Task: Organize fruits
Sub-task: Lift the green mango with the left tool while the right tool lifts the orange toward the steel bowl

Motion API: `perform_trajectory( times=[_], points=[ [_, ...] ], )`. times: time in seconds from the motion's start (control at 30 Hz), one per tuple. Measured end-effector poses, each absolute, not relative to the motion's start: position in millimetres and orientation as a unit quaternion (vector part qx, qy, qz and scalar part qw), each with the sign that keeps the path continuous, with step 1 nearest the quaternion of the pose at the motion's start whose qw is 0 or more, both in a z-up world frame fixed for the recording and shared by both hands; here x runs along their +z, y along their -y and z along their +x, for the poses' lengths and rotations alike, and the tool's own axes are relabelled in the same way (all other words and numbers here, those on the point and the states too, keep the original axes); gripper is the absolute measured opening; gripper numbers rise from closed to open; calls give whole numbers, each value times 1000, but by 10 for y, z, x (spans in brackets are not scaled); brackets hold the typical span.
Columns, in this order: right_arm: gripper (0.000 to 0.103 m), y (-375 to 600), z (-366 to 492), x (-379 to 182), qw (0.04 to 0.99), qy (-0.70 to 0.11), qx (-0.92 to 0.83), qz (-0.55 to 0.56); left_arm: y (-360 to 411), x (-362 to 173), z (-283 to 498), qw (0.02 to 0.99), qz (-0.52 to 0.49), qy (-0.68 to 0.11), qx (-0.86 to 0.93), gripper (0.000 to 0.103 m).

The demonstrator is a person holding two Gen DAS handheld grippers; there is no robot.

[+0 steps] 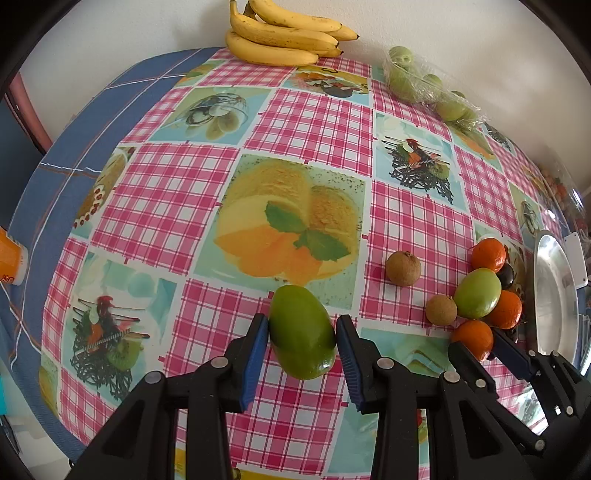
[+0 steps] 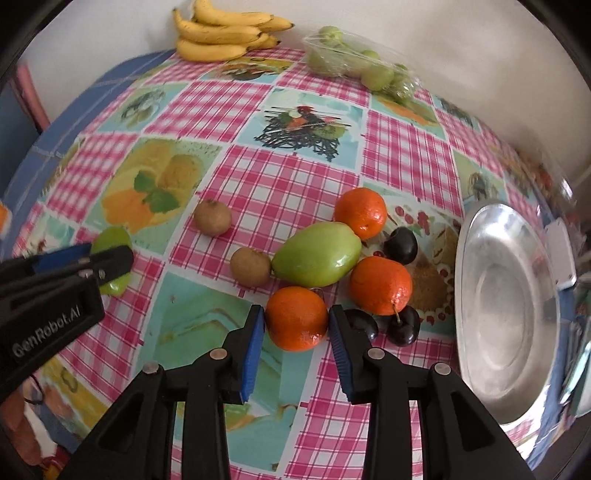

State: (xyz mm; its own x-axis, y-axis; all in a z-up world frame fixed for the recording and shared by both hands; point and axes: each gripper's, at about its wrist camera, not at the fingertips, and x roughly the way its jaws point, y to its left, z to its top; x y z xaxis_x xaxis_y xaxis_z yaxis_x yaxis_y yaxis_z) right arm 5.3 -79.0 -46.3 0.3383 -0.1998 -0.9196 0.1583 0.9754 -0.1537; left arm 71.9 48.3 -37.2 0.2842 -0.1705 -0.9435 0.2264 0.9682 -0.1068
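Left wrist view: we see the left gripper angled steeply down at the table, its blue pads flanking a green mango. Both pads look pressed to the mango's sides, so we call it clamped on the fruit. The mango sits on the checked cloth, just below the printed orange-dessert square. At the far left edge there is an orange packet with red letters, too cut off to read. Right of the mango lie two brown round fruits, then a cluster: a second green mango, oranges, a dark plum. The right gripper comes in at the lower right around the nearest orange. A metal plate stands at the right edge. The bananas and a bag of green fruit sit at the far wall.

Right wrist view: the left gripper's body at far left reads "GenRobot.AI". The right gripper also points steeply down, with the orange between its blue pads. The left pad appears to touch the orange and the right pad sits very close; we cannot tell whether it grips. Two dark plums lie just right of the fingers, then the empty metal plate.
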Motion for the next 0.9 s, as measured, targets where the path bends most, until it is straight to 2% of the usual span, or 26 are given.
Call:
perform_trajectory(
  times=[0.3, 0.63, 0.9],
  points=[
    [35, 791, 52, -506, 812, -576, -100, -5, -480, -371, 710, 801, 23, -585, -124, 41],
    [35, 986, -33, -87, 832, -537, -72, 117, -551, -215, 691, 813, 5, -569, -123, 40],
    [35, 1285, -134, -63, 810, -544, -90, 200, -464, -117, 728, 808, -13, -576, -124, 40]
  ],
)
